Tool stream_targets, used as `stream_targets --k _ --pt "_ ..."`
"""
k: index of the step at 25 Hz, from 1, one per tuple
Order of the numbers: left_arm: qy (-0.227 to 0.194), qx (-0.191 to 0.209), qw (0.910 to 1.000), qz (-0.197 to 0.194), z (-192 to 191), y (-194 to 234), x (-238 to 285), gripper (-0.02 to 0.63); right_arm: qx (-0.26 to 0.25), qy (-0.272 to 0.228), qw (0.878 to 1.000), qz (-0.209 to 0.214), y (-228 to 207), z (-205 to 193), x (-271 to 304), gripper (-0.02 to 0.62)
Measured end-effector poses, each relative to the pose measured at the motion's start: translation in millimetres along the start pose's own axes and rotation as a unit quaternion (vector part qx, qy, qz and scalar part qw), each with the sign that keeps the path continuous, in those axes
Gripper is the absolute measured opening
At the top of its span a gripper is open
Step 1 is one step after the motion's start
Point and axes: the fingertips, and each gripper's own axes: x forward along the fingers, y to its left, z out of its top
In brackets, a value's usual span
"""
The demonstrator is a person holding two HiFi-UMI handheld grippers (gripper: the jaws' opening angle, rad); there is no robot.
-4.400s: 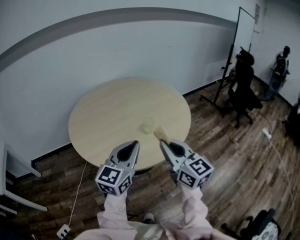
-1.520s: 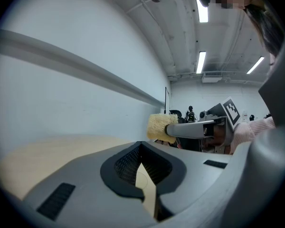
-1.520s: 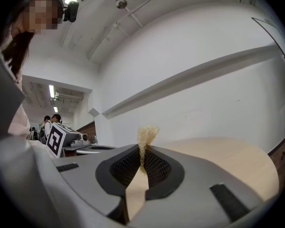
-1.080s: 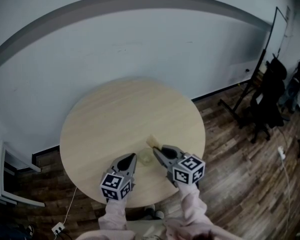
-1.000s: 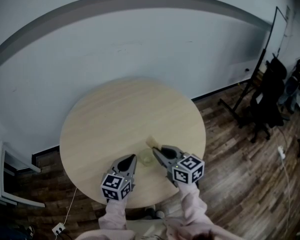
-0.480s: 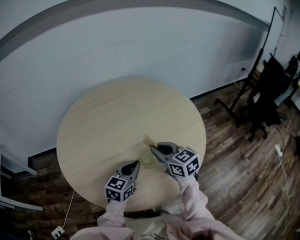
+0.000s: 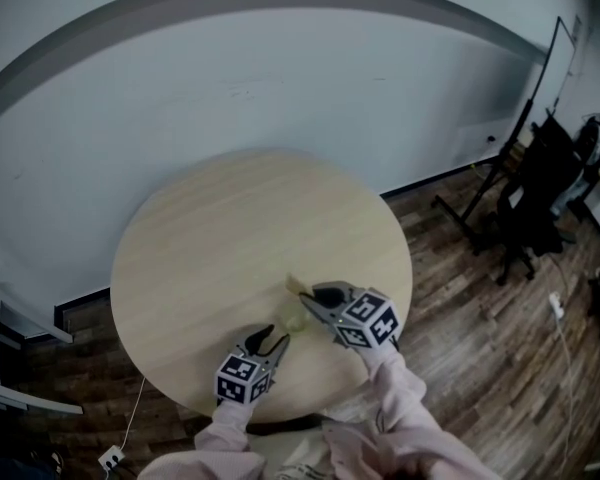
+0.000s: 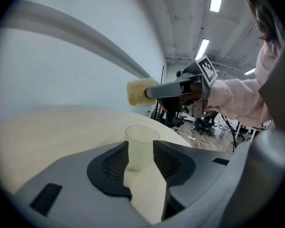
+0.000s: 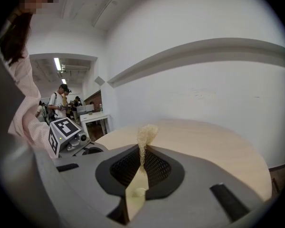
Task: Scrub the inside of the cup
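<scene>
In the head view, a round worktop of pale, fine-grained wood is seen on a floor of dark planks, before a smooth pale wall crossed by a grey band. A small translucent cup stands upright near the worktop's near edge. The left tongs are held low and close to it, with the cup at their tips. The right tongs are held just beyond and right of the cup, and a pale yellow sponge juts from their tips. Each pair of tongs carries a cube with black-and-white square markers, and pink sleeves are seen behind them. A black chair stands well apart at the right.

In the left gripper view, the grey jaws, faced with dark ribbed pads, are seen part-way apart and opening. The cup stands between them on the worktop. It is a frosted, slightly tapered cylinder with a fine-dotted rim. Whether the pads touch its wall cannot be told. The sponge, coarse and fuzzy, is held above and beyond the cup by the right tongs and is clear of the rim.

In the right gripper view, the jaws are closed on the sponge. Its near edge is squeezed thin between the meshed pads and its free end flares out, porous and ragged. The left tongs' marker cube is seen low at the left.
</scene>
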Motion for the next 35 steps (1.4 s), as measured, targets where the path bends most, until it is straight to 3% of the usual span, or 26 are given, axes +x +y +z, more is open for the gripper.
stream_targets --k 5,13,28,35 --pt "0.002 -0.014 0.9999 0.008 -6.2 -0.1 12.4 0.281 -0.059 0.051 0.997 0.029 -1.3 -6.0 3.5 0.028" --pt "0.009 -0.015 0.9998 0.009 -13.6 -1.5 32.8 0.378 -0.161 0.124 0.976 0.082 13.5 -19.1 11.1 0.028" --pt "0.016 -0.016 0.9997 -0.005 -24.4 0.2 62.8 0.447 -0.282 0.218 0.924 0.141 24.8 -56.3 17.1 0.028" --pt "0.004 -0.012 0.9999 -0.01 -21.4 -1.1 76.8 0.451 -0.306 0.249 0.905 0.157 30.2 -70.2 17.3 0.028"
